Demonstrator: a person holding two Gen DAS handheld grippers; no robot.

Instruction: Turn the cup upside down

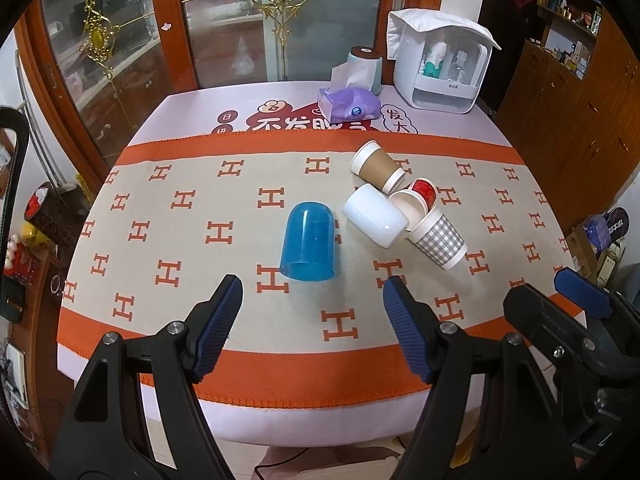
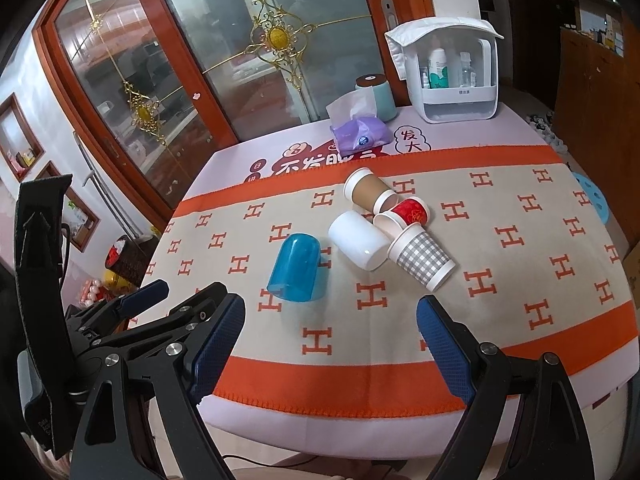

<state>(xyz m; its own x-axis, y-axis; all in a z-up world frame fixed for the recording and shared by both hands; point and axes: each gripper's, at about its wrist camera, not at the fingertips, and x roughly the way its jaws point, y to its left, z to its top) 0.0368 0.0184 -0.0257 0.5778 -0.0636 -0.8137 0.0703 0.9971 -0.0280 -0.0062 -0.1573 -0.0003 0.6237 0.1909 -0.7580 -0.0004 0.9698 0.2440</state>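
A translucent blue cup (image 1: 307, 242) stands upside down, mouth on the cloth; it also shows in the right wrist view (image 2: 295, 268). To its right several cups lie on their sides in a cluster: a white cup (image 1: 375, 216), a brown paper cup (image 1: 378, 167), a red cup (image 1: 423, 192) and a grey checked cup (image 1: 439, 238). My left gripper (image 1: 312, 300) is open and empty, just in front of the blue cup. My right gripper (image 2: 330, 324) is open and empty, near the front of the table.
An orange and beige cloth (image 1: 200, 216) covers the table. At the back stand a purple tissue pack (image 1: 348, 103), a teal roll (image 1: 366, 62) and a white storage box (image 1: 440, 68). A glass door (image 1: 200, 32) stands behind the table.
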